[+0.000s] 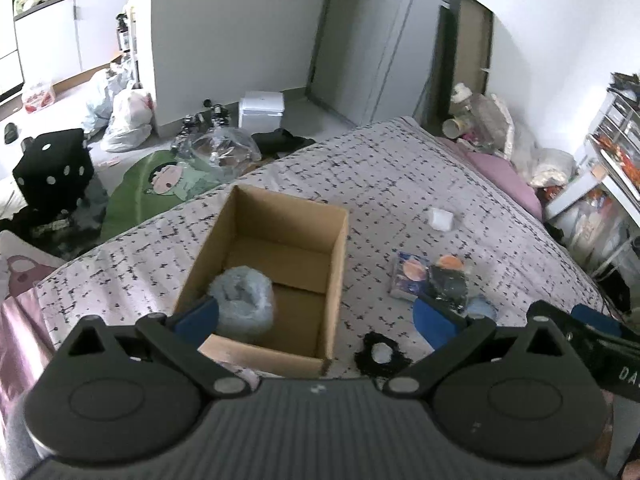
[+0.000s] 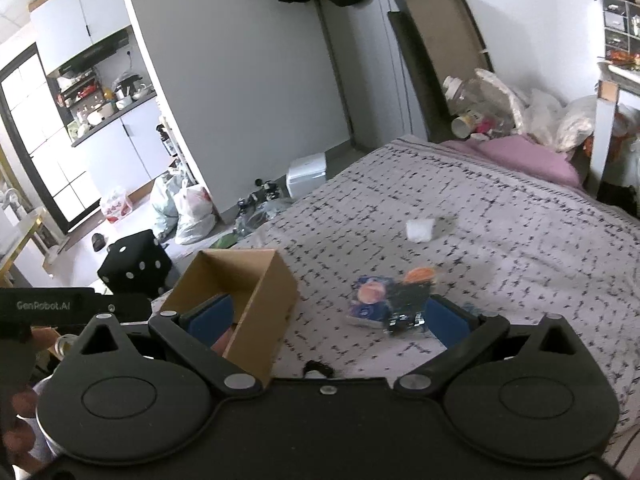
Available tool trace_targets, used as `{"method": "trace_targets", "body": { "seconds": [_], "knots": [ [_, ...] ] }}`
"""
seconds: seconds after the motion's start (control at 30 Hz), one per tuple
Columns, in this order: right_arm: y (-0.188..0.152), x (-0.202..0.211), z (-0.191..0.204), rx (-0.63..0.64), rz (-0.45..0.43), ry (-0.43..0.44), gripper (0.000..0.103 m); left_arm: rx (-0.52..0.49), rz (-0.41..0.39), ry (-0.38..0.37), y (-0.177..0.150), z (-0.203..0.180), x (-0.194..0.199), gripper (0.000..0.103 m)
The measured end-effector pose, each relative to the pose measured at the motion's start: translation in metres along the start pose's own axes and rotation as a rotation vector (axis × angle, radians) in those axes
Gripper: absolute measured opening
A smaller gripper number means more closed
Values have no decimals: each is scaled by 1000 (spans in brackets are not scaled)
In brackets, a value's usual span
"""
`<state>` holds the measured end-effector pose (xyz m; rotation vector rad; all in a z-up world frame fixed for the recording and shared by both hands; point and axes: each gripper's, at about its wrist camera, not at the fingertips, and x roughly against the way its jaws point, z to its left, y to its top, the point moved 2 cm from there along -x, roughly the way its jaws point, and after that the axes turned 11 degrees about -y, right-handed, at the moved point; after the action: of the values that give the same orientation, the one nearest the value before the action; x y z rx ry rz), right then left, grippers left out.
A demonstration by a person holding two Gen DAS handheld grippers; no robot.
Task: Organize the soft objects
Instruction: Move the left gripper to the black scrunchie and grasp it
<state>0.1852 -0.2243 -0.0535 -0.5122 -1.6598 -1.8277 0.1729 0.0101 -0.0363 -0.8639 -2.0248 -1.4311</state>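
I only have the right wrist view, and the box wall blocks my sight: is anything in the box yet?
Observer: Yes, one pale blue fluffy bundle lies in the box, at the near left corner in the left wrist view.
Operator: And the rest of its floor?
Observer: Bare cardboard.
Operator: What is the black thing at my bottom edge?
Observer: A black fuzzy ring with a white centre, on the bed just right of the box.

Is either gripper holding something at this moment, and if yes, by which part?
Nothing is held. The left gripper and the right gripper are both open, with no object between the fingers. The pale blue fluffy item lies loose in the cardboard box.
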Motion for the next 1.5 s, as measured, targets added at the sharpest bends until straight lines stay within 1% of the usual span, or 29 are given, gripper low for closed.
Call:
{"method": "trace_targets", "body": {
  "seconds": [0.2,0.4,0.5,0.73,0.93,1.1,1.23,1.27,1.33,1.47,1.5],
  "knots": [
    [4,2,-30,-12,-4,-11,103,-21,-12,-4,-7,-23,-4,103],
    [4,2,-57,-22,5,-16,103,-40,0,29,-15,-45,-15,103],
    [5,1,-68,-31,21,-11,103,-46,14,48,-19,-52,-20,102],
    [8,-11,-87,-38,65,-16,103,-65,44,35,-29,-73,-36,102],
    [12,-30,-109,-88,130,-48,103,-63,76,41,-41,-83,-57,100],
    [9,-46,-120,-131,163,-15,103,-10,103,41,-49,-84,-76,99],
    [5,-60,-125,-170,190,24,103,5,128,40,-56,-87,-95,92],
    [4,-63,-127,-181,193,33,103,12,132,40,-58,-87,-100,89],
    [2,-70,-130,-198,210,47,102,37,145,40,-62,-85,-110,86],
    [-6,-83,-139,-233,252,43,100,84,165,54,-72,-80,-129,79],
    [-8,-86,-141,-236,262,43,98,88,172,58,-75,-78,-135,78]
  ]
}}
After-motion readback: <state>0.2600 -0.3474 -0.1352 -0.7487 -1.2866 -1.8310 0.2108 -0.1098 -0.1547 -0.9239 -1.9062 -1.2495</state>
